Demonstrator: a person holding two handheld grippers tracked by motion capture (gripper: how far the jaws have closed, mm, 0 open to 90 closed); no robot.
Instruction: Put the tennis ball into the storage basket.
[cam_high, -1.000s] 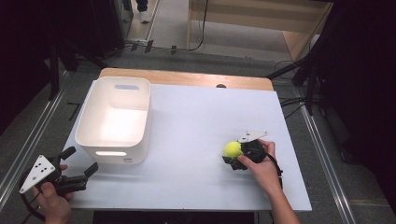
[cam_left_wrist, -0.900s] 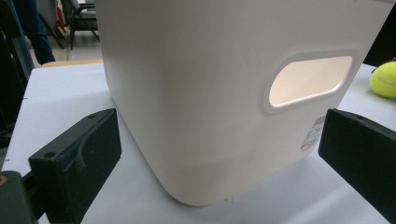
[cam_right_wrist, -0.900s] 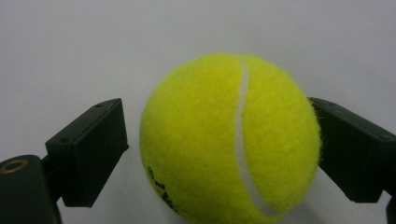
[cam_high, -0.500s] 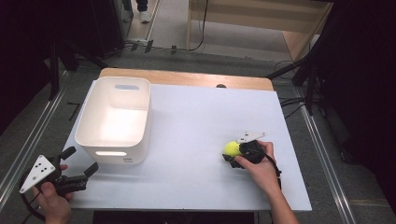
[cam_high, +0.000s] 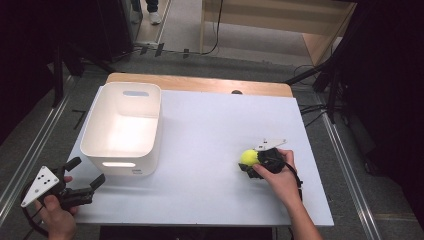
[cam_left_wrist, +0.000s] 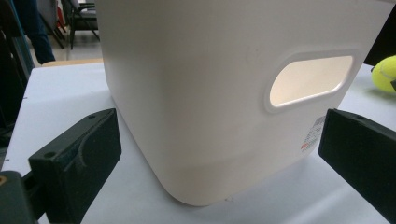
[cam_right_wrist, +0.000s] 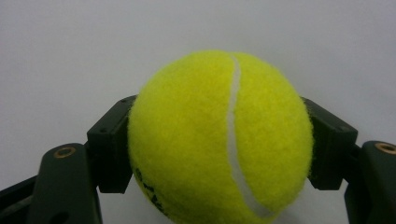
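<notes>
- On the white table (cam_high: 210, 145), toward its right side and well apart from the white bin (cam_high: 122, 127), sits the tennis ball (cam_high: 248, 157), and my right gripper (cam_high: 257, 161) has it.
- The bin is the biggest thing here: stiff plastic, light by the look of it, open on top, with a handle slot (cam_left_wrist: 309, 80) in the end wall that faces my left gripper (cam_high: 82, 181).
- My left gripper hangs near that end of the bin with its jaws wide and nothing between them.
- My right gripper's jaws have just been closing, and the 2 pads now press the ball (cam_right_wrist: 219, 140) on opposite sides across its middle.
- The ball should be light and springy, with a fuzzy felt that gives grip, so I judge it unlikely to slip.
- Being round, it wants to be held across its widest part, as now; a hold nearer 1 end could let it pop out.
</notes>
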